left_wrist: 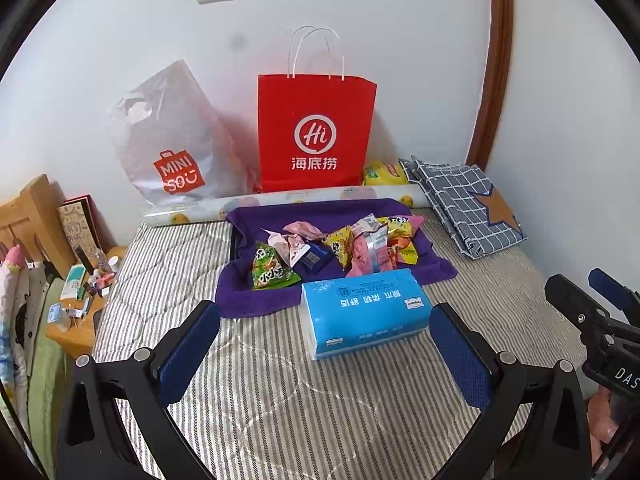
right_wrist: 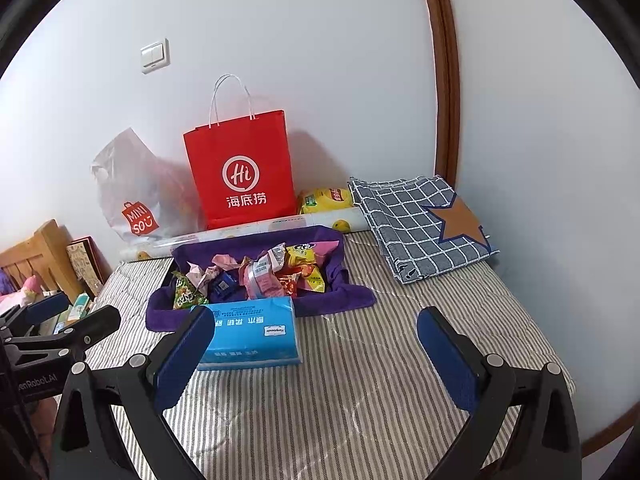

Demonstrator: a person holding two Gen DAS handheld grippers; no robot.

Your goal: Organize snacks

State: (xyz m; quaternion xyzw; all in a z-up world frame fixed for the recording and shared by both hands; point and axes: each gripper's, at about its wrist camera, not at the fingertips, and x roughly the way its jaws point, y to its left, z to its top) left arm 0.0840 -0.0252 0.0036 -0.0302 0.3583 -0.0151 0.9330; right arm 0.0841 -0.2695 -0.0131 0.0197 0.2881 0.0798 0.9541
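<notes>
Snacks [left_wrist: 332,246] sit in a loose heap inside a purple-cloth-lined tray [left_wrist: 248,292], mid-bed toward the wall edge. From the tongs outward: left gripper [left_wrist: 324,344] spread wide, holding nothing, hovering over the striped mattress [left_wrist: 280,400]; right gripper [right_wrist: 316,352] likewise spread and empty. A blue tissue pack [left_wrist: 362,312] lies just ahead of the left gripper, long axis crosswise between its fingers, touching the tray's near edge. Snack heap is dead ahead of the left gripper, past the pack; from the right gripper it lies ahead and to the left, so left hand looks nearer. Heap's long axis runs across the bed, parallel to the wall. Behind the tray: a paper roll [left_wrist: 280,200], red paper bag [left_wrist: 316,132], grey plastic bag [left_wrist: 176,140]. Heap in tray fits either gathered-up or waiting to be sorted; can't tell which.
</notes>
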